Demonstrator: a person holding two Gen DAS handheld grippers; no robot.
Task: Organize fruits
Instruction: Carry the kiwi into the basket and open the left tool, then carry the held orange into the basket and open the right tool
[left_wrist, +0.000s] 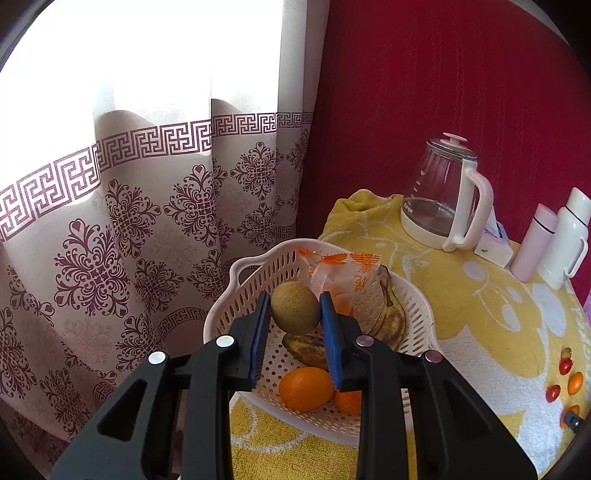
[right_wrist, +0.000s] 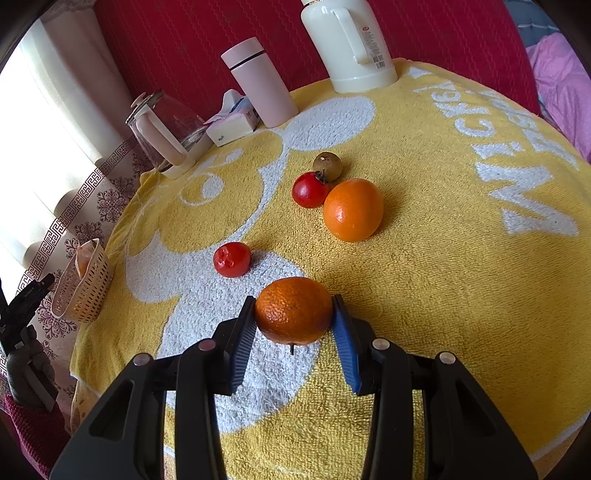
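Observation:
In the left wrist view my left gripper (left_wrist: 295, 314) is shut on a round brown-green fruit (left_wrist: 295, 308), held just above the white perforated basket (left_wrist: 236, 295). In the basket lie spotted bananas (left_wrist: 388, 314), an orange snack packet (left_wrist: 343, 273) and two oranges (left_wrist: 304, 387). In the right wrist view my right gripper (right_wrist: 295, 314) is shut on a small orange (right_wrist: 293, 310) low over the yellow towel (right_wrist: 443, 295). Beyond it on the towel sit a red fruit (right_wrist: 232, 259), a second red fruit (right_wrist: 309, 190), a small brown fruit (right_wrist: 327, 166) and a larger orange (right_wrist: 352, 209).
A glass kettle (right_wrist: 166, 133), a tissue pack (right_wrist: 232, 122), a pink flask (right_wrist: 262, 85) and a white thermos jug (right_wrist: 351, 44) line the table's back edge by the red wall. The basket (right_wrist: 83, 288) stands at the left edge beside the patterned curtain (left_wrist: 129, 240).

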